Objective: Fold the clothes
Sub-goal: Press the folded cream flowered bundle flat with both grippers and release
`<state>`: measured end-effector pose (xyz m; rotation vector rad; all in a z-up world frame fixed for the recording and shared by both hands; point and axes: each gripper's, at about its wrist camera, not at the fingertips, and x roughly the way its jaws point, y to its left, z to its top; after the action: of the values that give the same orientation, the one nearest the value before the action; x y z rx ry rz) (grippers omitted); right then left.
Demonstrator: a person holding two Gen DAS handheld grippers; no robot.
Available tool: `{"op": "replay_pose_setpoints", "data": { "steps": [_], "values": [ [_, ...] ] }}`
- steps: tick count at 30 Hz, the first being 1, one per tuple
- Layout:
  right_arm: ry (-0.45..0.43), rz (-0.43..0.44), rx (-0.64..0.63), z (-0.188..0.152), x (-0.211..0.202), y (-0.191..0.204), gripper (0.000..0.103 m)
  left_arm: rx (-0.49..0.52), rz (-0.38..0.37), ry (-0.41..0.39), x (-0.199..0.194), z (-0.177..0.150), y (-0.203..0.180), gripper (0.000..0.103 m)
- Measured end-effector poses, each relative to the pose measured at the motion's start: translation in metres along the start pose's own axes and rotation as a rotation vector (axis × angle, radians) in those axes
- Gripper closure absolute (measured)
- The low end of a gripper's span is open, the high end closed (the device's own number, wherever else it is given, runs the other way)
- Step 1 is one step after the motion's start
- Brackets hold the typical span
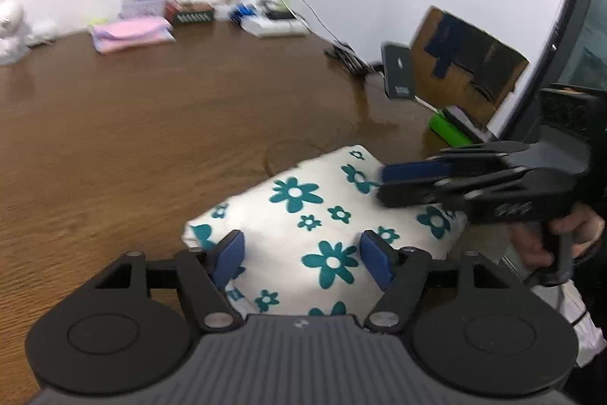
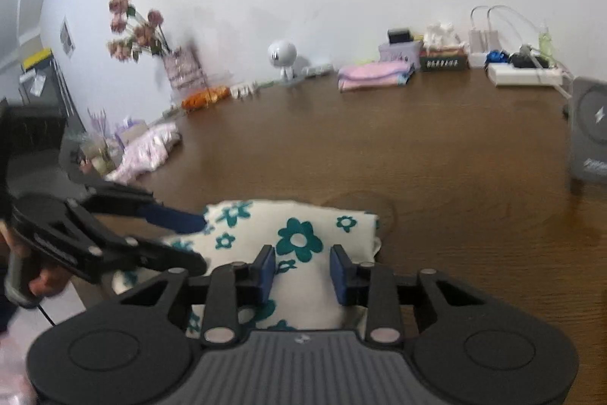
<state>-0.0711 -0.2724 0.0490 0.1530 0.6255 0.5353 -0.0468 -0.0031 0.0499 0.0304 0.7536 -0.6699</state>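
A folded white cloth with teal flowers [image 1: 303, 200] [image 2: 299, 238] lies on the brown wooden table [image 1: 151, 120] [image 2: 455, 158] near its front edge. My left gripper [image 1: 301, 259] [image 2: 199, 241] stands open over the cloth's left part, its blue pads wide apart and the fabric showing between them. From the right side my right gripper [image 2: 302, 272] [image 1: 381, 185] reaches over the cloth's right part with a narrower gap between its pads, and I see no pinch on the fabric. A hand [image 1: 531, 245] holds the right gripper's handle.
A folded pink cloth [image 1: 131, 33] [image 2: 373, 73] lies at the table's back, among boxes, chargers and cables along the wall. A dark charger stand [image 1: 398, 71] [image 2: 590, 131], a cardboard piece [image 1: 466, 59] and a green object [image 1: 449, 130] stand right. A lilac garment [image 2: 151, 150] and flowers [image 2: 136, 29] sit left.
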Motion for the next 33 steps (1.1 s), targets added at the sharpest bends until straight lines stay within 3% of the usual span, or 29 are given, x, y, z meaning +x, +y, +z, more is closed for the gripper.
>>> {"op": "replay_pose_setpoints", "data": {
  "steps": [3, 7, 11, 14, 17, 19, 20, 22, 23, 24, 26, 28, 30, 32, 33],
  "values": [
    [-0.058, -0.026, -0.052, 0.001, -0.032, -0.002, 0.047, -0.052, -0.004, -0.09, -0.035, -0.009, 0.001, 0.013],
    [-0.04, -0.006, -0.081, -0.014, -0.052, -0.008, 0.028, -0.082, 0.081, -0.085, -0.044, -0.031, -0.014, 0.009],
    [0.027, 0.035, -0.074, -0.032, -0.045, -0.002, 0.027, -0.146, 0.084, -0.052, -0.03, -0.045, -0.02, 0.011],
    [0.024, 0.051, -0.067, -0.039, -0.037, 0.001, 0.027, -0.249, 0.075, -0.021, -0.017, -0.045, -0.008, 0.023],
    [0.043, 0.093, 0.006, -0.042, -0.025, -0.004, 0.027, -0.303, 0.074, 0.002, -0.011, -0.048, 0.002, 0.025],
    [0.05, 0.119, 0.038, -0.046, -0.021, -0.006, 0.033, -0.304, 0.079, -0.007, -0.01, -0.052, 0.003, 0.026],
    [0.045, 0.13, 0.039, -0.048, -0.021, -0.005, 0.039, -0.297, 0.077, -0.017, -0.013, -0.054, 0.003, 0.025],
    [0.043, 0.117, 0.01, -0.05, -0.025, 0.0, 0.039, -0.231, 0.063, -0.031, -0.019, -0.057, -0.003, 0.021],
    [0.042, 0.103, -0.013, -0.05, -0.029, 0.003, 0.039, -0.181, 0.067, -0.038, -0.022, -0.059, -0.007, 0.013],
    [0.037, 0.087, -0.046, -0.051, -0.033, 0.006, 0.037, -0.13, 0.073, -0.044, -0.025, -0.061, -0.013, 0.004],
    [0.029, 0.065, -0.123, -0.051, -0.042, 0.012, 0.024, -0.054, 0.096, -0.035, -0.024, -0.062, -0.022, 0.003],
    [0.018, 0.067, -0.201, -0.051, -0.046, 0.018, 0.024, -0.021, 0.11, 0.004, -0.016, -0.059, -0.027, 0.012],
    [0.031, 0.062, -0.249, -0.05, -0.041, 0.023, 0.029, -0.001, 0.125, 0.045, -0.004, -0.057, -0.03, 0.045],
    [0.06, 0.055, -0.263, -0.049, -0.032, 0.026, 0.066, 0.016, 0.138, 0.064, 0.002, -0.056, -0.03, 0.057],
    [0.074, 0.051, -0.252, -0.048, -0.027, 0.025, 0.067, 0.024, 0.143, 0.073, 0.005, -0.055, -0.031, 0.06]
  ]
}}
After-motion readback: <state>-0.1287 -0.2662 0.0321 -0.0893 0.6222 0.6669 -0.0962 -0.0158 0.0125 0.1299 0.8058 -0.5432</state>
